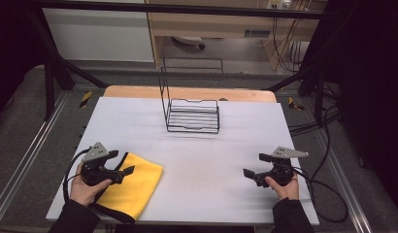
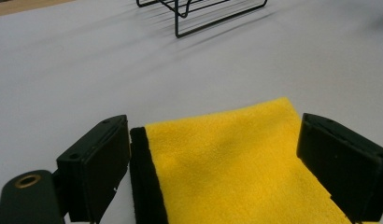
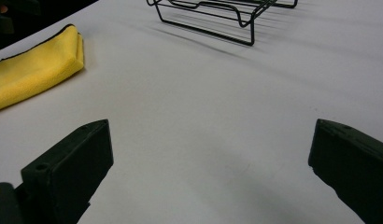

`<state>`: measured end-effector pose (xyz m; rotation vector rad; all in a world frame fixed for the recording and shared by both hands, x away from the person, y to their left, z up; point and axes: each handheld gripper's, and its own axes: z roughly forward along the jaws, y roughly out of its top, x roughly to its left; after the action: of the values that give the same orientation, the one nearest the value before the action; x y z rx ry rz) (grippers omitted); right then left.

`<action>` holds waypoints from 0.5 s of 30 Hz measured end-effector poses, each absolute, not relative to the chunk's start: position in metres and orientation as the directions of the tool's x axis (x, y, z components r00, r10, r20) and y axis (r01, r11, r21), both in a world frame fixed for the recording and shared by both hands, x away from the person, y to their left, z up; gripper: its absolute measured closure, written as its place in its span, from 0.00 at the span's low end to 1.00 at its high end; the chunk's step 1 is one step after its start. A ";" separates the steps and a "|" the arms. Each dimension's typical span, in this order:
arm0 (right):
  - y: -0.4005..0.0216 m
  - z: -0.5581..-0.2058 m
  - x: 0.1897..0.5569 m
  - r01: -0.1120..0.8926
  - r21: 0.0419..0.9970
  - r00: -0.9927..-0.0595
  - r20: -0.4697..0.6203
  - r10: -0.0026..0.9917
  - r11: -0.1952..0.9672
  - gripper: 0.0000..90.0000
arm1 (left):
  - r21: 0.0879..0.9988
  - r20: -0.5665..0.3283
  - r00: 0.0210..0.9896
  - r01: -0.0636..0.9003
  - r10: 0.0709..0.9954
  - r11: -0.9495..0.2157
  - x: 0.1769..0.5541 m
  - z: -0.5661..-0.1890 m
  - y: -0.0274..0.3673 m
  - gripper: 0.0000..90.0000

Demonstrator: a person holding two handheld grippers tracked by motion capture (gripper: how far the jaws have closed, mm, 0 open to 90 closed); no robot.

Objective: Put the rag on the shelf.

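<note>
1. Left gripper (image 1: 123, 173): jaws wide, straddling the yellow cloth (image 1: 131, 188) at lower left, apparently ungrasped.
2. Right gripper (image 1: 255, 165): jaws wide, empty.
3. Judged next: close on cloth; wire rack (image 1: 193, 115) stands upper centre.

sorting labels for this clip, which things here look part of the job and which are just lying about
Likely in the job:
- yellow cloth, between the open left tongs
- black wire rack
- right tongs, open

Just about:
- cables
- metal frame
</note>
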<state>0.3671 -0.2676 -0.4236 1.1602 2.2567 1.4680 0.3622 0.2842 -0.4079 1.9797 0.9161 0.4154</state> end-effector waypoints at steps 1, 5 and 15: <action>-0.268 -0.424 0.367 0.499 0.845 -0.668 0.232 0.707 0.193 0.01 | 0.834 -0.060 0.671 0.441 0.739 -0.332 0.362 -0.407 0.284 0.11; -0.268 -0.423 0.367 0.495 0.847 -0.670 0.228 0.707 0.196 0.01 | 0.837 -0.064 0.672 0.439 0.738 -0.327 0.361 -0.406 0.282 0.11; -0.266 -0.424 0.366 0.499 0.841 -0.667 0.220 0.712 0.208 0.01 | 0.830 -0.063 0.684 0.440 0.727 -0.342 0.360 -0.403 0.268 0.11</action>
<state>0.3661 -0.2656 -0.4245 1.1574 2.2644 1.4442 0.3600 0.2678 -0.4028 1.9916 0.9005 0.3999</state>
